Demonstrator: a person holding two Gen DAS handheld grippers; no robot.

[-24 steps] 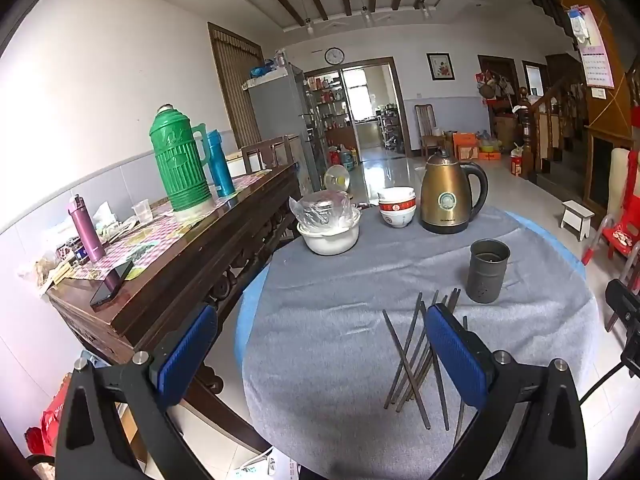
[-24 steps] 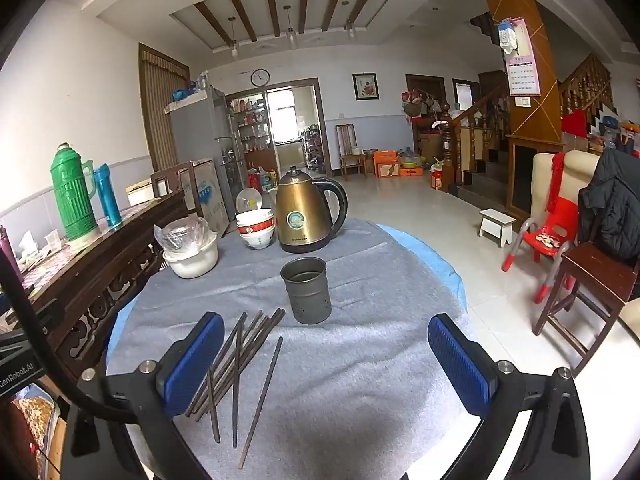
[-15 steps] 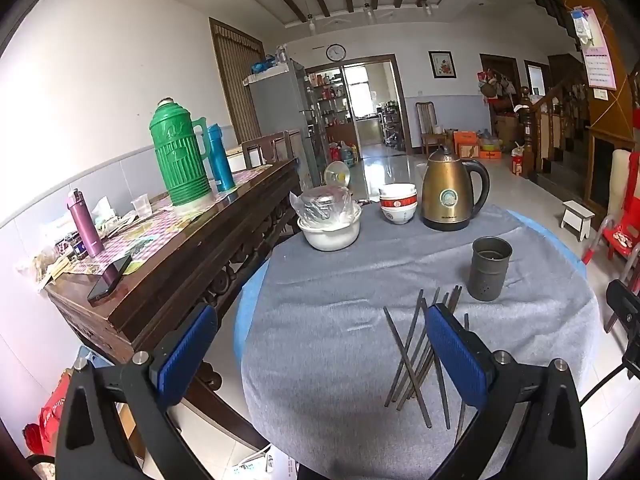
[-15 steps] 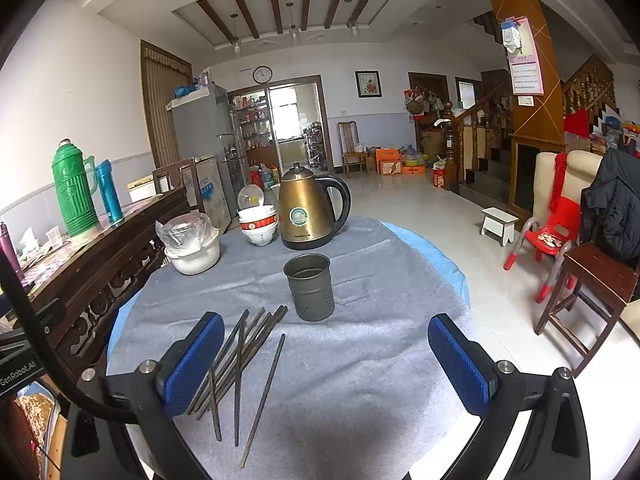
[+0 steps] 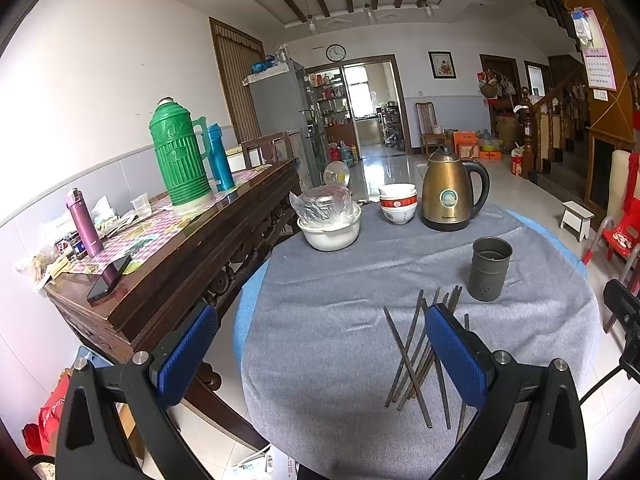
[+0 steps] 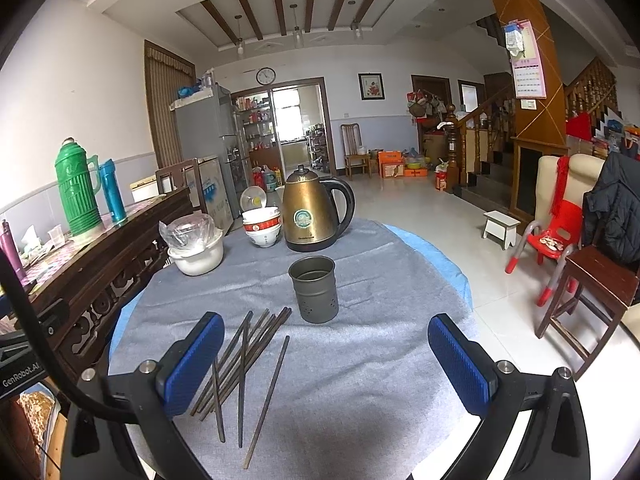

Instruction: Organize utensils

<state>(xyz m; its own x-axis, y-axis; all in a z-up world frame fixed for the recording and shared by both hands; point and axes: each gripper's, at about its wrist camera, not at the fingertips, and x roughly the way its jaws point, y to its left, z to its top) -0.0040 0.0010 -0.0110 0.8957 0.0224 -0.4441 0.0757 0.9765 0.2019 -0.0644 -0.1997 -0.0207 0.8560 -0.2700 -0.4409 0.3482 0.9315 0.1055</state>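
Opening step: both the left claw (image 5: pixel 320 350) and the right claw (image 6: pixel 326 360) hover wide open and empty above the counter (image 6: pixel 360 380). The chopsticks (image 6: pixel 244 356) lie scattered near the holder cup (image 6: pixel 314 290); next, probably, one claw descends and pinches a chopstick.

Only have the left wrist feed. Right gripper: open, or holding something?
Observer: Right gripper is open, nothing between its fingers.
Operator: My finger blocks part of the chopsticks. Any strays?
Observer: One chopstick lies apart from the pile, on its right in the right wrist view.
Operator: What's off the table's right side?
Observer: A wooden chair with a dark jacket draped on it.
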